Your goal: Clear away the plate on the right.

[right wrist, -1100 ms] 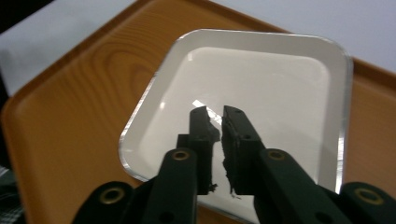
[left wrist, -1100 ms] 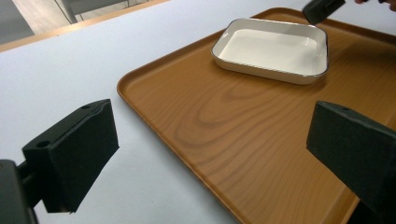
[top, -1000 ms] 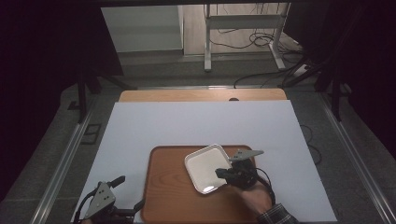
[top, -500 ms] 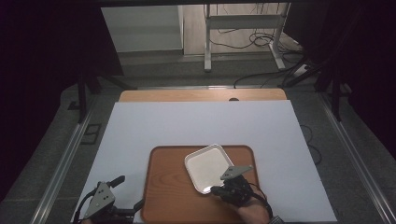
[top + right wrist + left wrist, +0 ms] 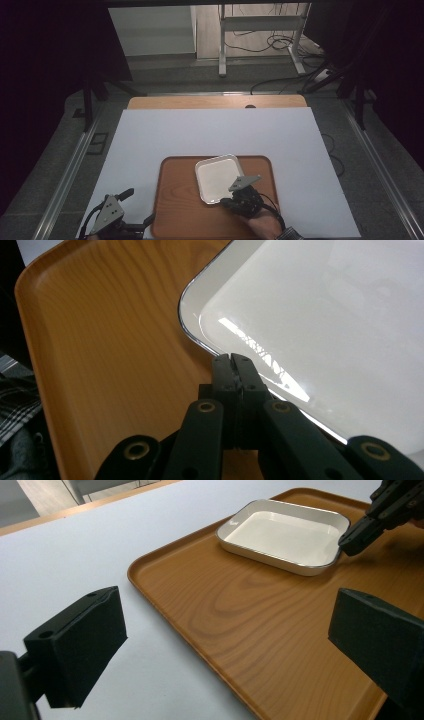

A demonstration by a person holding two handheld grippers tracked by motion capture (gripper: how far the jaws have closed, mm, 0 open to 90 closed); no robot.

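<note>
White table cover [image 5: 210,135], wooden table edge [image 5: 215,102] behind, metal frame [image 5: 260,30] and floor cables [image 5: 272,42] beyond.

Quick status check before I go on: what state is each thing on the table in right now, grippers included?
white dish: empty, upright, lying flat on the tray.
wooden tray: flat on the table, carrying the dish and nothing else.
right gripper: jaws shut together, tips at the dish's rim, nothing visibly between them.
left gripper: jaws wide open, empty, beside the tray's edge.

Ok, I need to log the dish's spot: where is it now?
In the high view the white dish sits on the right half of the wooden tray, with the right gripper at its near rim.
</note>
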